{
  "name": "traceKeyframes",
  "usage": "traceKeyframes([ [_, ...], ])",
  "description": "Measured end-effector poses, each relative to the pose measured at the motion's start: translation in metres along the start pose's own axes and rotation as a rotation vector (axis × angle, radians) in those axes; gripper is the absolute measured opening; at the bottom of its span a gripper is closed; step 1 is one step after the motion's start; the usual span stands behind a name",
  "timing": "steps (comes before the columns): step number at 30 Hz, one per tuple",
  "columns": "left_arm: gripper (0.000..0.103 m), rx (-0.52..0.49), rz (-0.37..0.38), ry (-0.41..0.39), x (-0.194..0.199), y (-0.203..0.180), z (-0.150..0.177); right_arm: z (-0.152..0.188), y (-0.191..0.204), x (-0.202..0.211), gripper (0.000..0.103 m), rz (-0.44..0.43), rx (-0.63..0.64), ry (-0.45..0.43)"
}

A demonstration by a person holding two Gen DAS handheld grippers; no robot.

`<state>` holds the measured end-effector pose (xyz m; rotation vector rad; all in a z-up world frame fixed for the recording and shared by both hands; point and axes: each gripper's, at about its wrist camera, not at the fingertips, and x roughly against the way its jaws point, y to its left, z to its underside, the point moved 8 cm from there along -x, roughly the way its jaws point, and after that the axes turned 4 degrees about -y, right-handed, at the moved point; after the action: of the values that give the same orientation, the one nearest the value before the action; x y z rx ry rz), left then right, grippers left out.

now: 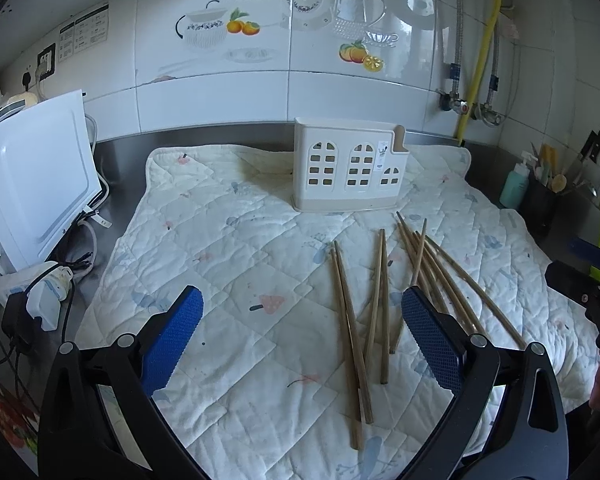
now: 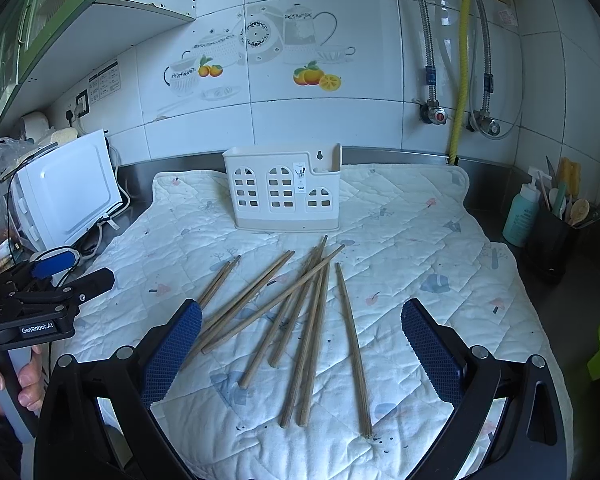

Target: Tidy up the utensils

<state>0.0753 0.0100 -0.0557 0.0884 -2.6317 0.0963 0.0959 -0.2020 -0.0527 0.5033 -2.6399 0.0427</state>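
Note:
Several wooden chopsticks (image 1: pixel 382 304) lie scattered on a white quilted mat (image 1: pixel 240 240); they also show in the right wrist view (image 2: pixel 300 320). A cream utensil holder (image 1: pixel 350 166) with window cut-outs stands upright at the mat's far side, also in the right wrist view (image 2: pixel 282 188). My left gripper (image 1: pixel 302 308) is open and empty, above the mat just left of the chopsticks. My right gripper (image 2: pixel 300 320) is open and empty, above the chopsticks. The left gripper also shows at the left edge of the right wrist view (image 2: pixel 60 276).
A white microwave (image 1: pixel 32 184) with cables and plugs (image 1: pixel 48 292) stands left of the mat. A teal bottle (image 2: pixel 522 216) and a black pot of kitchen tools (image 2: pixel 556 236) stand at the right. Pipes and valves (image 2: pixel 456 116) run down the tiled wall.

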Motion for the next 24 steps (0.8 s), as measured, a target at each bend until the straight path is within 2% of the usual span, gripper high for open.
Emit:
traceKeyframes([
  [12, 0.097, 0.021, 0.002, 0.014, -0.007, 0.004, 0.006, 0.004, -0.003, -0.004, 0.097, 0.003, -0.01, 0.001],
  [14, 0.094, 0.025, 0.007, 0.02, -0.009, 0.006, 0.008, 0.007, -0.007, -0.005, 0.097, 0.006, -0.013, 0.003],
  [24, 0.064, 0.01, 0.104, 0.115, -0.026, -0.005, 0.043, 0.027, -0.021, -0.011, 0.096, 0.019, -0.026, 0.021],
])
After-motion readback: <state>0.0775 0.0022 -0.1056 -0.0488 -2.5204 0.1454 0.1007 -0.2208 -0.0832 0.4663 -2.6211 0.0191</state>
